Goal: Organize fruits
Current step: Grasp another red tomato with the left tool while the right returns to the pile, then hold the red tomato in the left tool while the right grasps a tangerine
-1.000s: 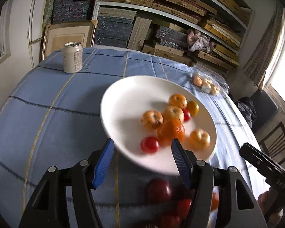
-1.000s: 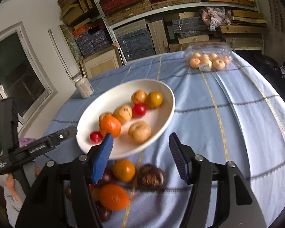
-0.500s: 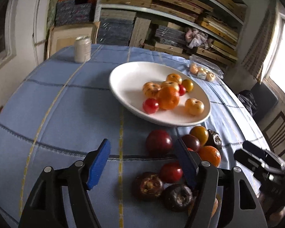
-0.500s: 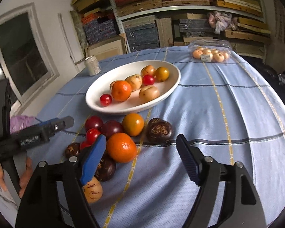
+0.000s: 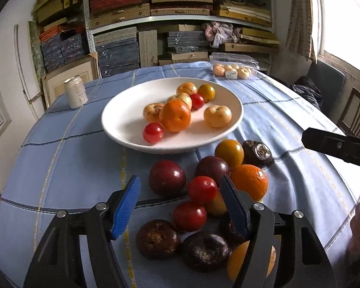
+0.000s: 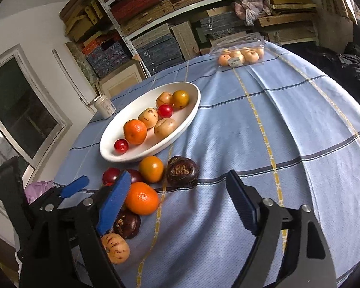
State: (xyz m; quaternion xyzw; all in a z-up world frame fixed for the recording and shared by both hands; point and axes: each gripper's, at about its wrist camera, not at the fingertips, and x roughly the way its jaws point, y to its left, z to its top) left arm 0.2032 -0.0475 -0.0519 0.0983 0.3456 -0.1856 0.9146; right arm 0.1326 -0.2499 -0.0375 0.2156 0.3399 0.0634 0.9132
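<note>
**Both grippers over the loose fruit pile, nothing held**

Bench (image 5: 60, 158): round, blue checked cloth. White plate (image 5: 122, 120) sits mid-bench and already carries a tangerine (image 5: 175, 116), pale tan fruits, cherry tomatoes and one yellow-orange fruit. Soda can (image 5: 75, 92) at the plate's 10 o'clock; clear clamshell of small pale fruits (image 5: 232, 68) at its 1 o'clock, well apart.

Loose pile (image 5: 204, 192): lies on the cloth at the plate's 6 o'clock, just beside its near rim. Dark red plums, red tomatoes, an orange, a yellow-orange fruit and several dark brown wrinkled fruits, many touching.

Left gripper (image 5: 180, 192): fingers stand apart, gripping nothing. A red tomato (image 5: 202, 189) lies between them, close to the right finger (image 5: 232, 204); a dark plum (image 5: 167, 178) is at 12 o'clock from the gap. No pad contact visible.

Right gripper (image 6: 177, 192): its jaws have just been opening and stand wide, with nothing gripped. An orange (image 6: 142, 198) lies just beside the left finger (image 6: 112, 201), inside the gap on its 9 o'clock side; bare cloth fills the rest.

Judgement: the fruits are near-round, so no long axis governs the grasp. The left gripper is nearer the tomatoes and plums, the right nearer the orange and the dark brown fruit (image 6: 182, 170) at its 12 o'clock. Crowding risks nudging neighbours.
</note>
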